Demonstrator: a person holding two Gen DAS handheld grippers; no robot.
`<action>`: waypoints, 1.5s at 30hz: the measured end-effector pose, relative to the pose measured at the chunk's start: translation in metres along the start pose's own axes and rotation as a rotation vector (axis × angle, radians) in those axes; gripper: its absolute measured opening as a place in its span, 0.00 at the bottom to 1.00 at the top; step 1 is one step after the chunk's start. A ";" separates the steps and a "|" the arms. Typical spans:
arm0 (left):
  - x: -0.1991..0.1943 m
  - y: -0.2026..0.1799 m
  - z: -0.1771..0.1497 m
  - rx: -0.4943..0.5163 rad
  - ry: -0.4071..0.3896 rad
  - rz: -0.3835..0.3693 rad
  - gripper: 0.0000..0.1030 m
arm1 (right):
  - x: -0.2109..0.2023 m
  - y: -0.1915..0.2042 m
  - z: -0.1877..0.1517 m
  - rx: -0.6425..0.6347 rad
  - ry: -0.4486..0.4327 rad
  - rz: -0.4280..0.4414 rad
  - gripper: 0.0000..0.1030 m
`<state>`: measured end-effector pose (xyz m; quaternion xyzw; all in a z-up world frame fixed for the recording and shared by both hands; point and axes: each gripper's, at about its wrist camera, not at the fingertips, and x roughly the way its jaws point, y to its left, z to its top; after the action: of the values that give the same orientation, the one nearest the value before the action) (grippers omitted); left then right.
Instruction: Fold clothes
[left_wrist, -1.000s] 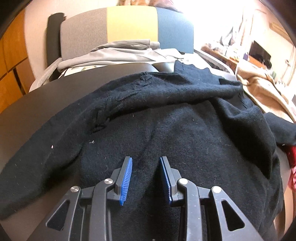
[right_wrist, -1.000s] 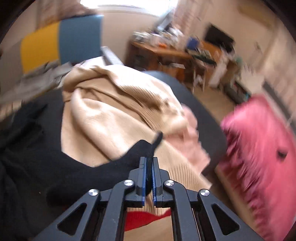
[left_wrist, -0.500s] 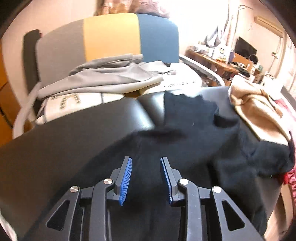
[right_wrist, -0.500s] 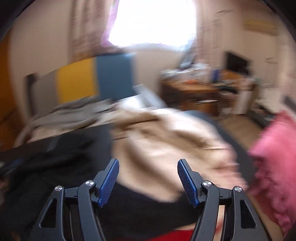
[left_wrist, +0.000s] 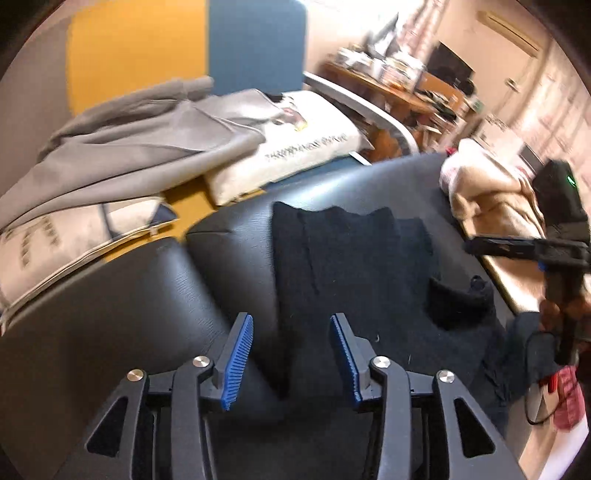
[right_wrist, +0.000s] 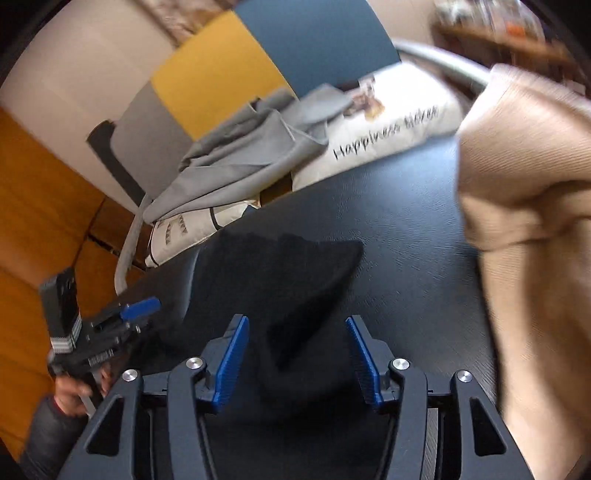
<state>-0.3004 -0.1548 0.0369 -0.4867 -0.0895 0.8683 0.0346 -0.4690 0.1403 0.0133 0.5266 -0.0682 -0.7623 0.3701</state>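
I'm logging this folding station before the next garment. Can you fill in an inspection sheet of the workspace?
Surface: black leather-look tabletop.
Job's things: black knit garment, folded, lying flat.
Clutter: beige ribbed knit sweater; grey fabric garment; printed white cushion.
Tongs: left tongs opening, right tongs closing; neither pinching cloth.
Cables: thin dark cable at table edge.
Surroundings: yellow, blue and grey panelled backrest; cluttered wooden desk.

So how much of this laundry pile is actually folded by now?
Done: the black sweater lies folded on the dark table. In hand: nothing; the left gripper, opening, and the right gripper, closing, press no cloth. Left: the beige sweater is still heaped, and the grey garment lies loose behind.
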 end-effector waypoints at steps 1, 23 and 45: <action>0.006 -0.001 0.003 0.016 0.006 -0.001 0.45 | 0.008 0.000 0.003 -0.007 0.010 -0.015 0.55; 0.027 -0.006 0.014 -0.008 -0.101 0.243 0.07 | 0.079 0.038 0.024 -0.309 0.062 -0.211 0.05; -0.001 0.127 0.007 -0.297 -0.199 0.423 0.16 | 0.202 0.174 0.101 -0.576 0.030 -0.405 0.05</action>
<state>-0.3026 -0.2805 0.0177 -0.4069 -0.1151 0.8771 -0.2278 -0.5043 -0.1422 -0.0087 0.4144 0.2609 -0.8003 0.3460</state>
